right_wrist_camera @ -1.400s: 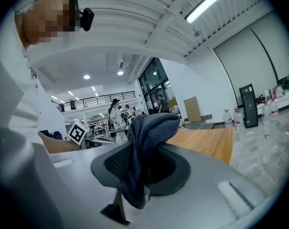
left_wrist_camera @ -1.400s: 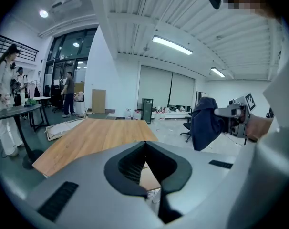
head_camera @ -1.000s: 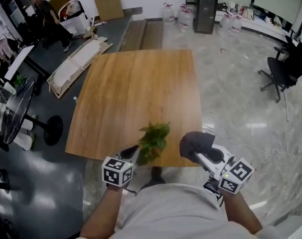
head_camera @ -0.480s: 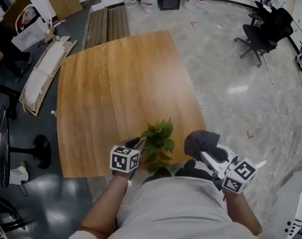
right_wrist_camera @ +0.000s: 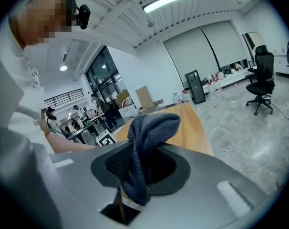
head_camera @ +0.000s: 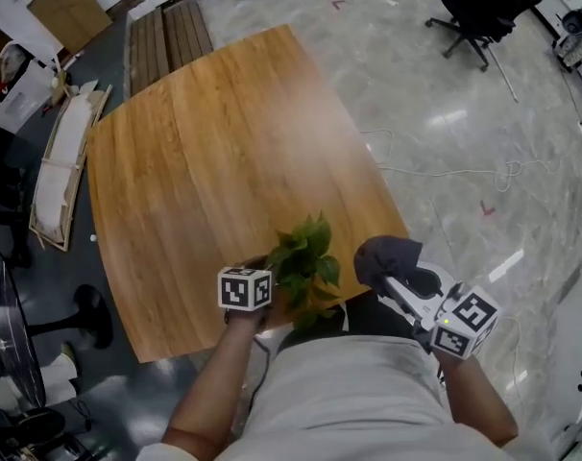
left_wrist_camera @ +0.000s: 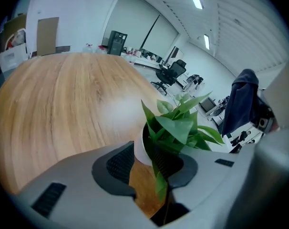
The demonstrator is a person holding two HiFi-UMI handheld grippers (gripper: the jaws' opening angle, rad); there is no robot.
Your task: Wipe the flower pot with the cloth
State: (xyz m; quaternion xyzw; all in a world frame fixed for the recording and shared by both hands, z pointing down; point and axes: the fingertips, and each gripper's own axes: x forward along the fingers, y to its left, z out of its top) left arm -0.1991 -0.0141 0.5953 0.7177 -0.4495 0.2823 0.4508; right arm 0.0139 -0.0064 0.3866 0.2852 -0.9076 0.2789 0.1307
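White round flower pot [left_wrist_camera: 139, 152], leafy: stands between left gripper [left_wrist_camera: 154, 155] jaws, just opened, released. Dark grey cloth [right_wrist_camera: 151, 128]: clenched in right gripper [right_wrist_camera: 142, 168].

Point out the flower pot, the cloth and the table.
flower pot [left_wrist_camera: 140, 149], left gripper view, white side wall.
cloth [right_wrist_camera: 147, 137], right gripper view, middle fold.
table [head_camera: 205, 161], head view, bare wooden top.

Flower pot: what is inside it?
A green leafy plant rises from the white flower pot. Its leaves cover the inside, so soil cannot be seen.
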